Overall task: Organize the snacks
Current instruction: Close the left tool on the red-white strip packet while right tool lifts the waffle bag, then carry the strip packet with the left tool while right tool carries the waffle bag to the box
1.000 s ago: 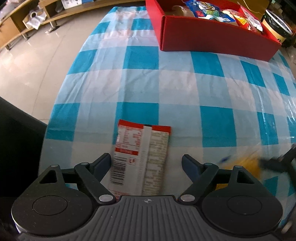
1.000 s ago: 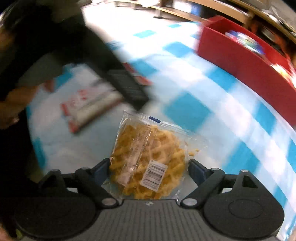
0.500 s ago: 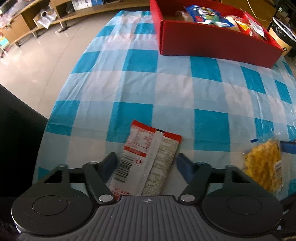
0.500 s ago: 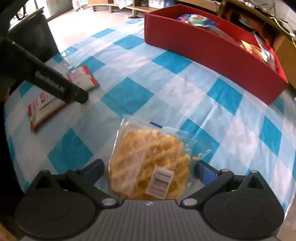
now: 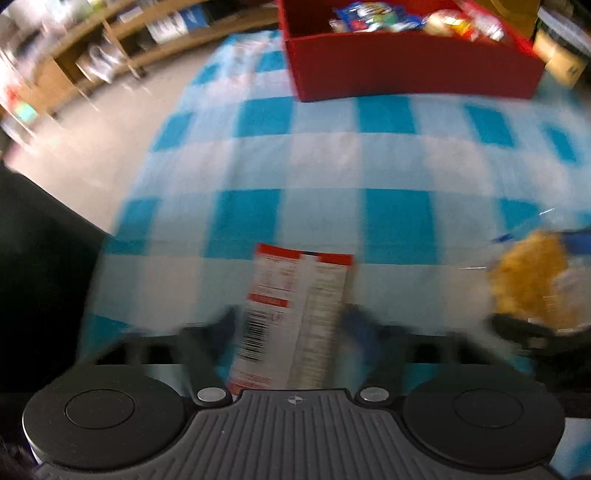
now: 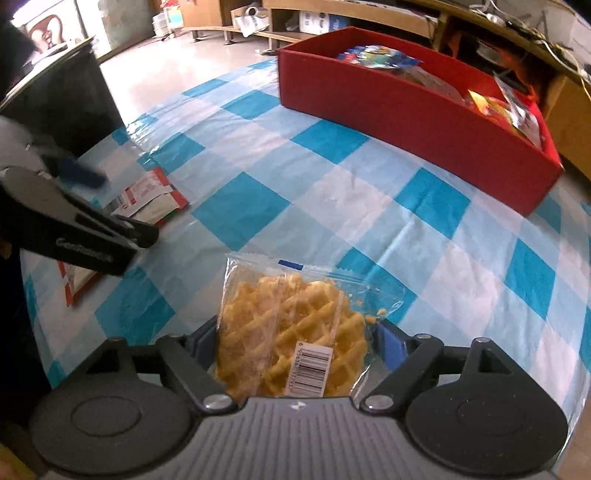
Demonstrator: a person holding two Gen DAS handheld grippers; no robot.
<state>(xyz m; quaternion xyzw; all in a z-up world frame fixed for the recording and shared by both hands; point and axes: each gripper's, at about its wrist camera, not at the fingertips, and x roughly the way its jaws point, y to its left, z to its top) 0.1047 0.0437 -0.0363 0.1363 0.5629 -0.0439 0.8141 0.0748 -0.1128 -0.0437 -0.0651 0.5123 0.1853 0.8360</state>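
Note:
My left gripper is shut on a red and white snack packet, barcode side up, just above the checked tablecloth; the view is blurred. The packet also shows in the right wrist view under the left gripper's arm. My right gripper is shut on a clear bag of yellow waffles, which also shows at the right of the left wrist view. A red box holding several snack packs stands at the far side of the table.
The blue and white checked cloth covers the table. A black chair back stands at the table's left edge. Wooden shelves run along the far wall. Floor shows beyond the left edge.
Both grippers have closed in on their snacks. The left gripper has pulled its fingers onto the red packet and is moving fast; the right holds the waffle bag tighter, a little lifted.

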